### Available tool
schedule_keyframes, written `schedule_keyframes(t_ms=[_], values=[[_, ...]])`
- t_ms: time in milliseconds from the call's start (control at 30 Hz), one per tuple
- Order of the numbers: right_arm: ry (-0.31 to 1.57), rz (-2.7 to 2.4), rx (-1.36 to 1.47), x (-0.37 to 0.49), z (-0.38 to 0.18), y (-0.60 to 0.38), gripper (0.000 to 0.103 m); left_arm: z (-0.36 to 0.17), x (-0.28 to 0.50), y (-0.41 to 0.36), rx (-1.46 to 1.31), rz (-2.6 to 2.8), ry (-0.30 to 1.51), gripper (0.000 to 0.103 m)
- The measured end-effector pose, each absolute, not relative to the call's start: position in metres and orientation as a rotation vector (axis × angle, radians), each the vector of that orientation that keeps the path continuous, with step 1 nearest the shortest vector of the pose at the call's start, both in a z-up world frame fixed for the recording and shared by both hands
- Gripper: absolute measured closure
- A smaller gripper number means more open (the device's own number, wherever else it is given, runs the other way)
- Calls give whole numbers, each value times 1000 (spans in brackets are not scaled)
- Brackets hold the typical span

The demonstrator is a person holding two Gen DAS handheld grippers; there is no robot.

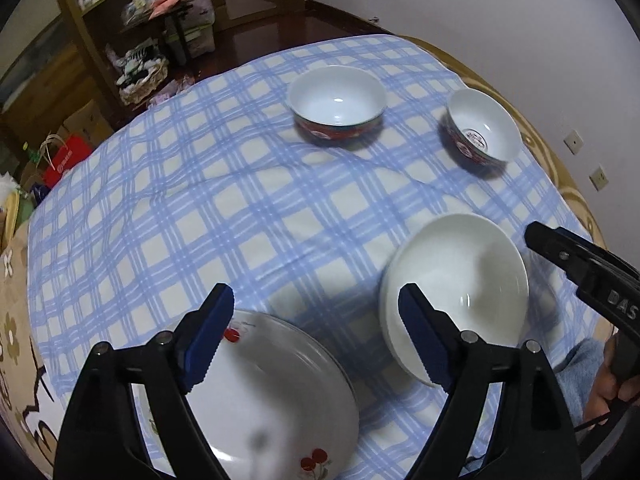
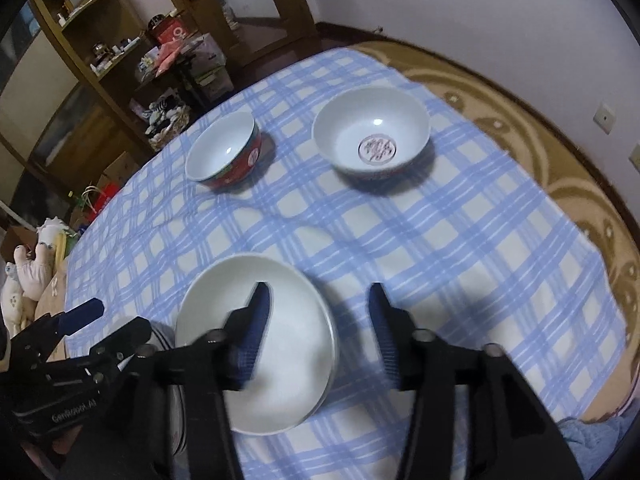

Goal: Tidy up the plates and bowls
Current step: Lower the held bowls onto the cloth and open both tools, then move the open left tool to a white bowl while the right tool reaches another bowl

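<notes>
We see the left gripper (image 1: 316, 336) w/ black plastic arms, silver screws at the pivots & blue ribbed pads (image 1: 212, 336). Right gripper (image 2: 320, 332) is the same build; white "DAS" lettering on its side. Sleeve (image 1: 580, 364) is light blue, terry-like fabric.

- The middle of the checked cloth (image 1: 192, 216) lies bare, wide room for a gripper to pass from the near dishes toward the far bowls.
- Two patterned bowls stand at the far side: the red-sided bowl (image 2: 224, 152) and the bowl with a printed mark (image 2: 372, 136), well apart, with open cloth between them.
- Near the front, the cherry plate (image 1: 280, 392) and the white bowl stack (image 1: 460, 280) sit just beside each other with a narrow strip of cloth between.
- Cloth right of the white stack is free.
- A cluttered shelf (image 1: 160, 40) stands beyond the far left edge.
</notes>
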State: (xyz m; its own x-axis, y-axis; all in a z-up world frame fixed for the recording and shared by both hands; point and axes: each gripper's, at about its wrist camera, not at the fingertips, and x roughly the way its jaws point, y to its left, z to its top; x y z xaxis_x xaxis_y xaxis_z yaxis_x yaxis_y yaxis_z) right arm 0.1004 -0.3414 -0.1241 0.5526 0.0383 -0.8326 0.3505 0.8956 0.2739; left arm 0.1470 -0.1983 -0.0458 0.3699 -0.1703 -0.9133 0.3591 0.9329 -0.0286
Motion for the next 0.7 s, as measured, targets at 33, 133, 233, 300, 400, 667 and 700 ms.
schedule_keyframes(t_ms=[33,133,233,300,400,667,700], values=[[960,-192,437,102,-120,-342,33,-45,150,-196,176,-346,1145,20],[920,-224,401,107,-110,-341,9,-40,158,-193,174,-343,1139,20],[889,-232,357,118,-99,-340,3,-33,167,-194,185,-336,1118,20],[890,-227,331,129,-96,-340,2,-30,176,-195,183,-328,1110,20],[885,-217,308,143,-92,-341,2,-26,196,-196,153,-326,1102,20],[864,-199,214,195,-91,-345,2,-36,252,-199,98,-313,1070,20],[862,-200,207,203,-92,-347,2,-41,261,-198,79,-297,1067,20]])
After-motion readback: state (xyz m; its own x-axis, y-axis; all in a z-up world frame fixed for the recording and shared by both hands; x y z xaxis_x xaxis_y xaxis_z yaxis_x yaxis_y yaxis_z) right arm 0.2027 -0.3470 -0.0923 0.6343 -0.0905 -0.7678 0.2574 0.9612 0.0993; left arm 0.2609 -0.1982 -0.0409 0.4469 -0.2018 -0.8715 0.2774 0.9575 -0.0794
